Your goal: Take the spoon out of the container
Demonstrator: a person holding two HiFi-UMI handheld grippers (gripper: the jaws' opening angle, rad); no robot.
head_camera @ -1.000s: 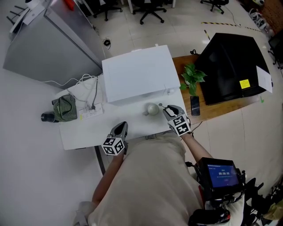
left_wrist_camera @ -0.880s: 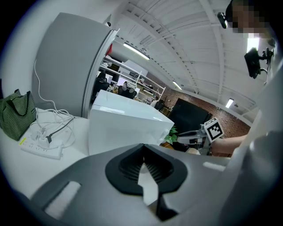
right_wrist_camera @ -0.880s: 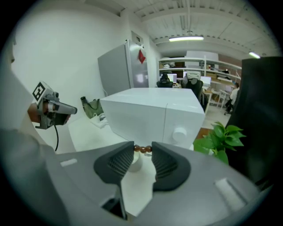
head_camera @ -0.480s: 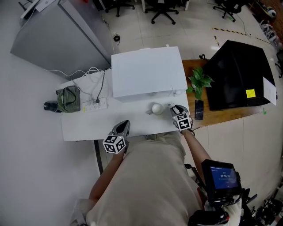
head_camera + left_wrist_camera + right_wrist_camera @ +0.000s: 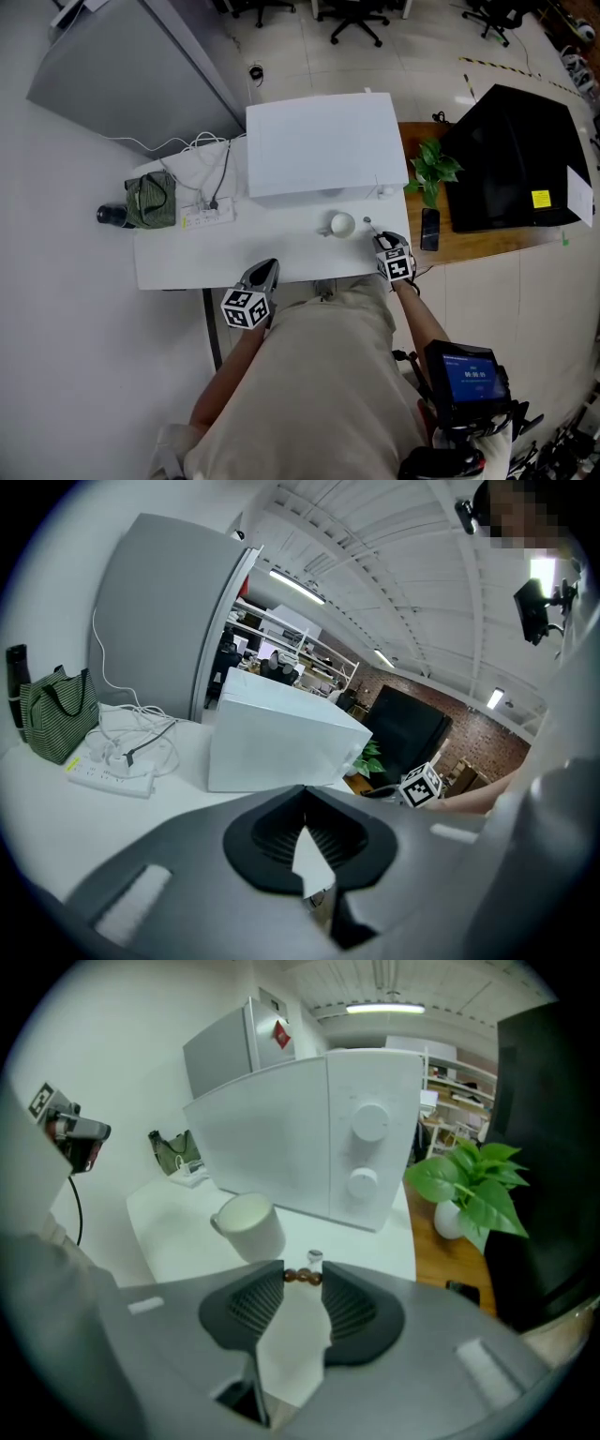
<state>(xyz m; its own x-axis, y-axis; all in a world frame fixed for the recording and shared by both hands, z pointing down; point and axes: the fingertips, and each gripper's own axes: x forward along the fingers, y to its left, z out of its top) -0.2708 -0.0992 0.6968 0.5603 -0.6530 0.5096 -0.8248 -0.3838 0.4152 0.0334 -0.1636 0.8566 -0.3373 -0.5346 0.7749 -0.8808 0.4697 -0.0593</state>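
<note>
Right gripper [image 5: 382, 240] has drawn back from the cup [image 5: 342, 224] toward the person since a second ago, taking the spoon [image 5: 303, 1278] along. The spoon's far end was tight against the cup's right side then. Now it is out of the cup and just right of it, with a gap of bare table [image 5: 187, 262] between. The head camera also swung, so everything sits further right in frame. Left gripper [image 5: 265, 271] hasn't shifted and is over the table's near edge, well left of the cup. Left to right: a green bag [image 5: 150, 199] at the table's far left, then a power strip [image 5: 211, 216] with cables beside it. Left gripper's jaws are together at the tips with nothing between them. A white box [image 5: 323, 145] stands behind, and the cup is upright in front of the box's right end. Right gripper's jaws are narrow and clamped on the spoon's brown beaded part. A small pale end sticks out past the tips. A plant [image 5: 433, 171] and a phone [image 5: 430, 228] are on the wooden surface further right.
</note>
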